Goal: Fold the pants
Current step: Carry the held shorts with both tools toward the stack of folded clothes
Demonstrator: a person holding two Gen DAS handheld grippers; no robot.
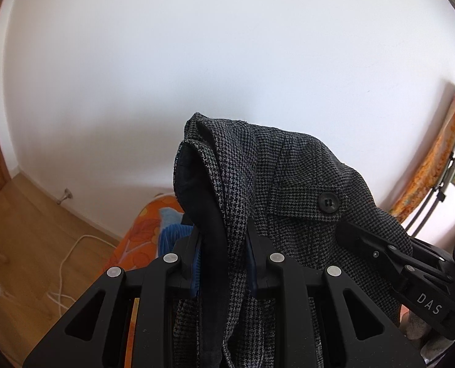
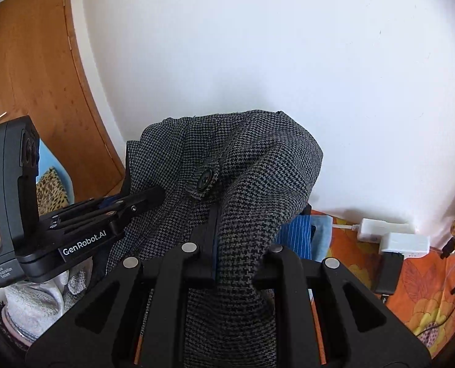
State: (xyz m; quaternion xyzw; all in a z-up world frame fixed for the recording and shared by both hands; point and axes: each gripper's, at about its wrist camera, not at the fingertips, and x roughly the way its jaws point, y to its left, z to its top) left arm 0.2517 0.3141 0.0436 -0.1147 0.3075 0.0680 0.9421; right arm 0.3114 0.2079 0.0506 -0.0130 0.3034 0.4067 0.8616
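The pants (image 1: pixel 304 184) are dark grey houndstooth with a black button (image 1: pixel 329 203) on the waistband. Both grippers hold them up in the air in front of a white wall. My left gripper (image 1: pixel 224 239) is shut on one bunched end of the waistband, dark lining showing. My right gripper (image 2: pixel 236 236) is shut on the other end; the pants (image 2: pixel 258 168) drape over its fingers. The button (image 2: pixel 205 180) lies between the two grips. The right gripper shows at the right of the left wrist view (image 1: pixel 350 230), the left gripper at the left of the right wrist view (image 2: pixel 153 199).
An orange flowered bedspread (image 2: pixel 417 291) lies below, with blue striped cloth (image 2: pixel 298 236) and white chargers (image 2: pixel 393 236) on it. A wooden door (image 2: pixel 37 70) stands at left. A white cable (image 1: pixel 64 263) runs over the wooden floor. A drying rack (image 1: pixel 442 190) leans at right.
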